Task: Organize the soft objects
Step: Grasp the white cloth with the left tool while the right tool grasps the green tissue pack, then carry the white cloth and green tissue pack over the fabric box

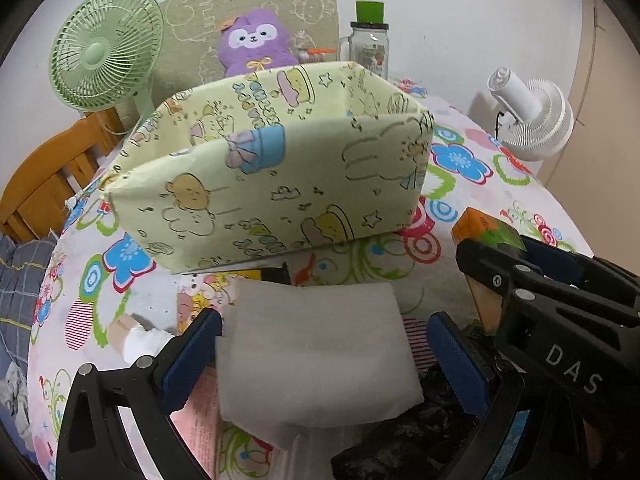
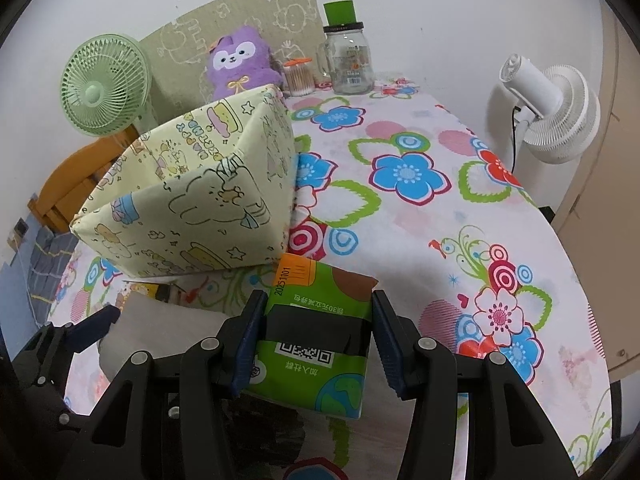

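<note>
A pale yellow fabric bin [image 1: 280,172] printed with cartoons stands open on the flowered tablecloth, just beyond both grippers. My left gripper [image 1: 324,320] is shut on a white foam pad [image 1: 316,352], held a little above the table in front of the bin's near wall. My right gripper [image 2: 320,336] is shut on a green tissue pack [image 2: 316,340] with an orange corner and a QR code. It sits close to the bin's [image 2: 192,208] right front corner. In the left wrist view the right gripper and its pack [image 1: 488,232] show at the right edge.
At the back are a green fan [image 1: 104,48], a purple plush [image 1: 256,44], a glass jar [image 1: 370,46] and a cotton swab tub [image 2: 298,78]. A white fan [image 2: 552,112] stands at the far right. A wooden chair [image 1: 52,184] is on the left. The table edge [image 2: 568,264] curves down on the right.
</note>
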`<state>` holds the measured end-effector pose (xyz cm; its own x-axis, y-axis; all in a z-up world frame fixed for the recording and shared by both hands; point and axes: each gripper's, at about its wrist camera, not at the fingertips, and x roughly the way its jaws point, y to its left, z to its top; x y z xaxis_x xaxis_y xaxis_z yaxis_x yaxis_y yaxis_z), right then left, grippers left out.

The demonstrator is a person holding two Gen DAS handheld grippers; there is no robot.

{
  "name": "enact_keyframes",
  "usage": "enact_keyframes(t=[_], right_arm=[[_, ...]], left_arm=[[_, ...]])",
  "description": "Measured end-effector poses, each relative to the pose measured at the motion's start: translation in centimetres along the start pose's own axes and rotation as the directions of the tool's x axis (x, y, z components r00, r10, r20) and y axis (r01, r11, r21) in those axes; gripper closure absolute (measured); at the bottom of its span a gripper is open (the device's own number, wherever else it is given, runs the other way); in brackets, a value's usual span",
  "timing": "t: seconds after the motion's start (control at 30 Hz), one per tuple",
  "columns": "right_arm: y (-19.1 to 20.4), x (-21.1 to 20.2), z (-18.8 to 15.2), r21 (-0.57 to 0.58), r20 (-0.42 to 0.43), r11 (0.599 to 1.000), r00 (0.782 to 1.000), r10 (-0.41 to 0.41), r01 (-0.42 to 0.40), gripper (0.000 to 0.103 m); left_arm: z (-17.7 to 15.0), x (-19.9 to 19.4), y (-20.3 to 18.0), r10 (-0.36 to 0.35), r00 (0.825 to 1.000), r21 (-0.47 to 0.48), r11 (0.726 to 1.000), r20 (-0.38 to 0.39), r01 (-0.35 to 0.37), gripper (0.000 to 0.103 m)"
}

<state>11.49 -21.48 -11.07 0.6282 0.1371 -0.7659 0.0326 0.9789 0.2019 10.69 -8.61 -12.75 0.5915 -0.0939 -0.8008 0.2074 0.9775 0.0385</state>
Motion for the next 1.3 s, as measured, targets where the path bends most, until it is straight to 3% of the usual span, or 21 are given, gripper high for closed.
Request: enact_keyframes(t=[0.17, 0.23, 0.53, 1.3], right_arm=[[-0.1, 0.5, -0.1, 0.004, -0.015, 1.000, 1.000, 0.003, -0.003, 0.048], [-0.1, 0.7, -0.1, 0.005, -0.018, 1.000, 1.000, 0.006, -0.006, 0.049], [0.0, 0.7, -0.1, 0.004, -0.018, 1.000, 1.000, 0.013, -0.013, 0.048], [2.8, -3.3, 0.0, -0.041, 0.059, 0.999, 0.998, 0.037, -0.035, 0.048]], left_arm=[[-0.2, 0.6, -0.4, 0.007, 1.000, 0.009, 1.000, -0.017, -0.007, 0.002], [-0.3, 0.7, -0.4, 0.014, 1.000, 0.010, 1.000, -0.014, -0.014, 0.010], [-0.3, 0.1, 0.1, 0.003, 1.000, 0.010, 1.000, 0.002, -0.003, 0.018], [0.0, -4.7, 1.9, 0.005, 0.994, -0.030, 1.000, 0.109, -0.002, 0.019]])
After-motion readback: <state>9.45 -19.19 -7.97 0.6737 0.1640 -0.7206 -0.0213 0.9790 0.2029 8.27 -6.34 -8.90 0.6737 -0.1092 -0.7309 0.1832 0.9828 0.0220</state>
